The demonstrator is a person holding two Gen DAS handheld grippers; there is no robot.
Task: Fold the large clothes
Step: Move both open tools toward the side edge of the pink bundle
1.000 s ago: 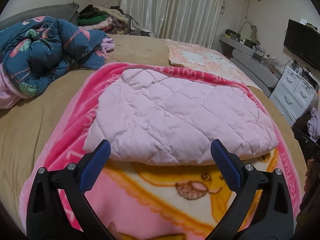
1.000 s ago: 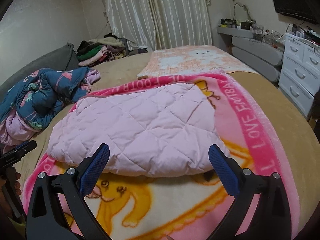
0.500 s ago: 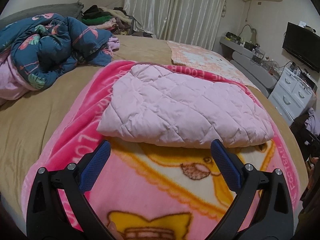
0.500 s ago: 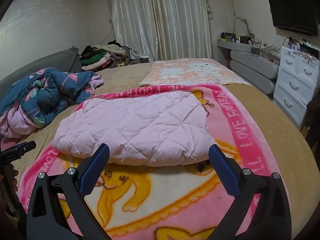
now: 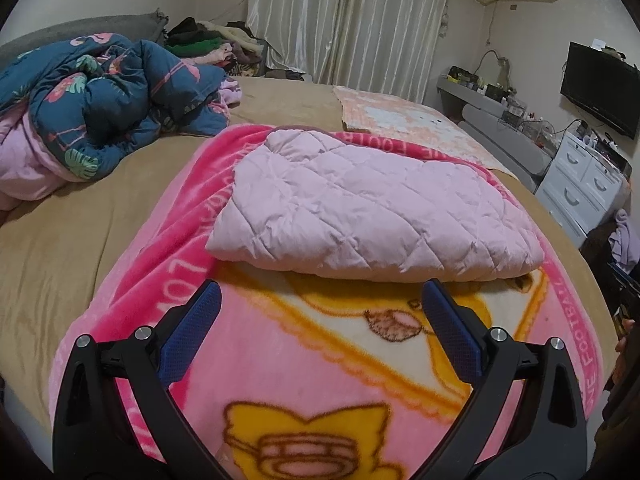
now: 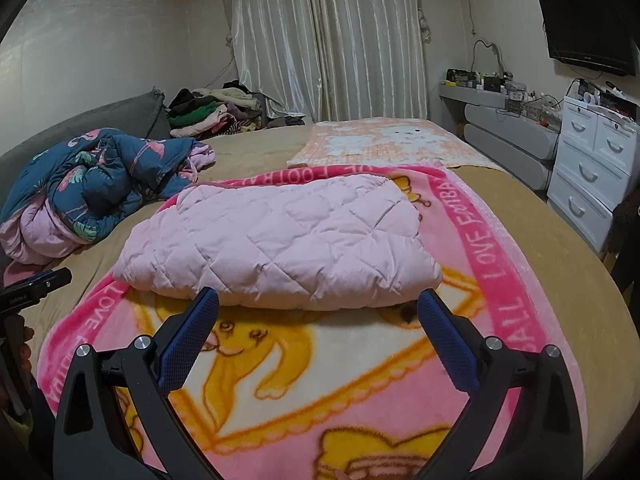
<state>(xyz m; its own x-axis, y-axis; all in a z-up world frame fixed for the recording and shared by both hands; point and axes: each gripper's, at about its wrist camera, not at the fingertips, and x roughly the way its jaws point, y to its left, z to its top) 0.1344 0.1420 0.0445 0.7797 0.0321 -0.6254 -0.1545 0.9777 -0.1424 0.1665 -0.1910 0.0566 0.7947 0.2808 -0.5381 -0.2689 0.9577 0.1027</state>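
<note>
Bedroom setup: pink quilted jacket (image 5: 372, 208) sits folded on the fleece blanket (image 5: 280, 360), just ahead of both spread, empty claws, left claw (image 5: 320, 300) and right claw (image 6: 318, 304). I'd grab the near corners evenly.

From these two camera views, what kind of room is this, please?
Most likely a home bedroom: a large bed with a pink cartoon blanket spread on it, closed curtains behind, and white drawers under a wall television.
</note>
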